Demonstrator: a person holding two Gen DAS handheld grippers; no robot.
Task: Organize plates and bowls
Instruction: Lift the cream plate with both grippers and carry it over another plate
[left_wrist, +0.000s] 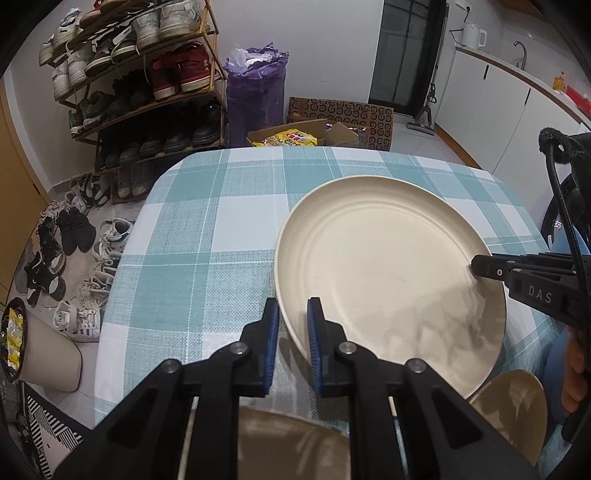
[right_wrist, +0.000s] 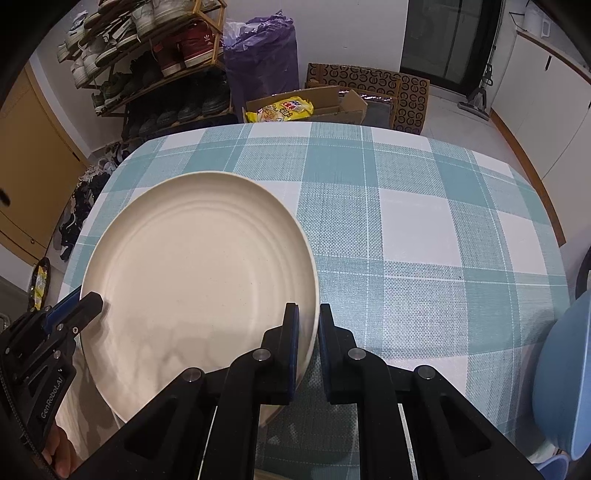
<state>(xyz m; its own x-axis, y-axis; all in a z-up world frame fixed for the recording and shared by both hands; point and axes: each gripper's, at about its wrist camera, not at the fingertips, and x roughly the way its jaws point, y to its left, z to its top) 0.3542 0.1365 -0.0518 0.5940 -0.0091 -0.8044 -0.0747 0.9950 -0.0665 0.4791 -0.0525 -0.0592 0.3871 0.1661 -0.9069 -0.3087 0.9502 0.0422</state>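
A large cream plate (left_wrist: 388, 277) (right_wrist: 199, 280) sits over the teal checked tablecloth (left_wrist: 207, 258), held at two opposite sides. My left gripper (left_wrist: 293, 314) is shut on its left rim, the edge pinched between the blue pads. My right gripper (right_wrist: 308, 314) is shut on the right rim in the same way. Each gripper shows in the other's view: the right gripper (left_wrist: 476, 266) at the plate's right edge, the left gripper (right_wrist: 86, 301) at its left edge. A brown bowl (left_wrist: 295, 443) and a beige bowl (left_wrist: 517, 406) lie near the table's front edge.
A light blue dish (right_wrist: 565, 369) sits at the table's right front. Beyond the table's far edge stand a shoe rack (left_wrist: 140, 74), a purple bag (left_wrist: 255, 88) and open cardboard boxes (left_wrist: 332, 129). Shoes and a bin (left_wrist: 48, 354) are on the floor to the left.
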